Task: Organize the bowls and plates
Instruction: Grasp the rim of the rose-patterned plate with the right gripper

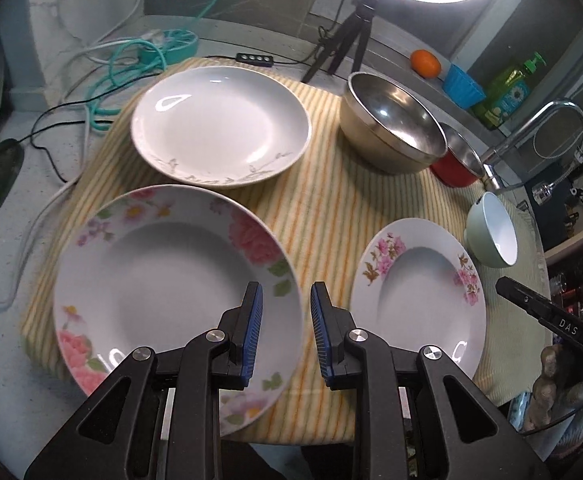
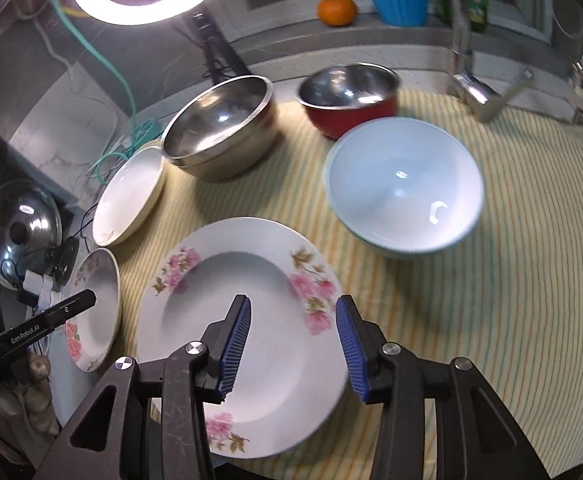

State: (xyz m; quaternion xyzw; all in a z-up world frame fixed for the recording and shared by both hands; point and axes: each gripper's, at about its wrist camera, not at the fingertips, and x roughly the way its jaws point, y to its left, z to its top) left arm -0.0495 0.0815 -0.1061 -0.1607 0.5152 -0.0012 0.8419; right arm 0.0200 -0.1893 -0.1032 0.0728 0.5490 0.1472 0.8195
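Observation:
On a striped cloth [image 1: 323, 208] lie a large rose-patterned plate [image 1: 163, 280], a plain white deep plate [image 1: 219, 120] behind it, and a smaller pink-flowered plate [image 1: 419, 292]. A steel bowl [image 1: 391, 120], a red bowl [image 1: 455, 164] and a pale green bowl [image 1: 491, 228] stand at the right. My left gripper [image 1: 285, 300] is open over the rose plate's right rim. My right gripper [image 2: 293, 312] is open and empty above the flowered plate [image 2: 243, 320], with the green bowl [image 2: 403, 196], steel bowl [image 2: 219, 128] and red bowl [image 2: 347, 100] beyond.
A ring light on a tripod [image 1: 351, 36] stands behind the cloth. Cables [image 1: 103, 64] trail at the back left. A faucet [image 1: 531, 136], an orange [image 1: 425, 63], a blue cup [image 1: 461, 84] and a soap bottle [image 1: 511, 88] are at the right. A pot lid [image 2: 23, 224] lies left.

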